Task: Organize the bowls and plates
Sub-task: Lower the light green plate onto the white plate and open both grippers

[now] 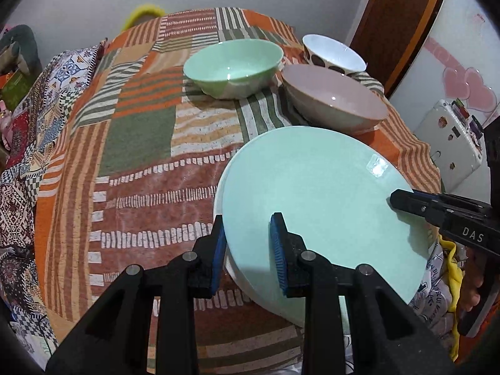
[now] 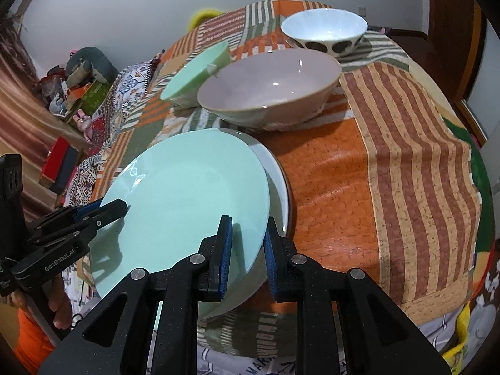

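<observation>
Evenly lit indoors from overhead; small glare patches on mint plate (image 1: 315, 200) and pink bowl (image 2: 272, 87); soft gripper shadows across plate; sharp centre, strong fisheye bending and dark vignette at corners.

mint plate (image 1: 315, 193), pink bowl (image 1: 334, 97), striped orange cloth (image 1: 140, 156)

My mint plate (image 1: 315, 206) sits tilted atop a white plate (image 2: 278, 172); green bowl (image 1: 232, 67), pink bowl (image 1: 334, 97) and spotted bowl (image 1: 332, 53) stand upright beyond.

Left wrist view close over green plate (image 1: 318, 206) from its left edge, right wrist opposite, both sharing bowls beyond
</observation>
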Demonstrator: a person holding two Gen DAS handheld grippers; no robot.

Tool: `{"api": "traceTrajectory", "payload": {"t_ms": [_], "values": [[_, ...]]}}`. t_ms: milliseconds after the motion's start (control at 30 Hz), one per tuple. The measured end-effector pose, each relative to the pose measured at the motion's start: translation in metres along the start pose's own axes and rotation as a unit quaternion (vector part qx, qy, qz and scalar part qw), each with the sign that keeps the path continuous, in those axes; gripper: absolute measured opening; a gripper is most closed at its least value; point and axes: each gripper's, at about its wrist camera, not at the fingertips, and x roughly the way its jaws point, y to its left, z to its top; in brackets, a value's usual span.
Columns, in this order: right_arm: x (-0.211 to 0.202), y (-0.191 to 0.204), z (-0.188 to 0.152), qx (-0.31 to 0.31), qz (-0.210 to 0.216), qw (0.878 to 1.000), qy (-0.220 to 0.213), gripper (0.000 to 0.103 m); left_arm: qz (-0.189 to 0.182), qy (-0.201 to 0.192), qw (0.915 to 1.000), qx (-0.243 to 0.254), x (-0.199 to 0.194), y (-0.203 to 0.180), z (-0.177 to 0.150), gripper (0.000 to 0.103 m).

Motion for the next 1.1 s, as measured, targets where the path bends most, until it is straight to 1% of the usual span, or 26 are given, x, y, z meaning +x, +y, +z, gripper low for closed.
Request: {"api": "traceTrajectory", "payload": {"t_ms": [200, 367, 533, 667, 767, 933, 1000, 1067, 1100], "values": [[0.004, -0.004, -0.001, 0.007, 0.003, 1.0, 0.007, 0.018, 0.001, 0.011, 0.9999, -0.002, 0.012, 0.001, 0.0, 0.028], [0.007, 0.0, 0.0, 0.0, -0.002, 1.0, 0.007, 0.018, -0.001, 0.016, 0.9998, -0.009, 0.018, 0.005, 0.002, 0.028], [0.007, -0.001, 0.0, -0.002, -0.006, 1.0, 0.005, 0.018, 0.003, 0.012, 0.9999, -0.006, 0.02, 0.006, 0.005, 0.028], [0.01, 0.001, 0.0, -0.003, -0.005, 1.0, 0.008, 0.018, 0.016, 0.009, 0.9998, 0.0, 0.022, 0.005, 0.006, 0.028], [0.012, 0.005, 0.0, -0.009, -0.008, 1.0, 0.008, 0.018, 0.039, 0.009, 0.9991, 0.016, 0.025, 0.001, 0.004, 0.028], [0.011, 0.005, 0.001, -0.01, -0.01, 1.0, 0.005, 0.018, 0.048, 0.005, 0.9983, 0.032, 0.027, -0.004, 0.003, 0.028], [0.009, 0.006, 0.001, -0.01, -0.009, 1.0, 0.004, 0.018, 0.042, 0.003, 0.9986, 0.032, 0.027, -0.005, 0.004, 0.028], [0.009, 0.006, -0.001, -0.009, -0.008, 1.0, 0.004, 0.018, 0.012, 0.012, 0.9994, 0.031, 0.028, -0.008, 0.004, 0.028], [0.009, 0.006, 0.0, -0.01, -0.009, 1.0, 0.004, 0.018, 0.012, 0.013, 0.9993, 0.033, 0.029, -0.011, 0.004, 0.028]]}}
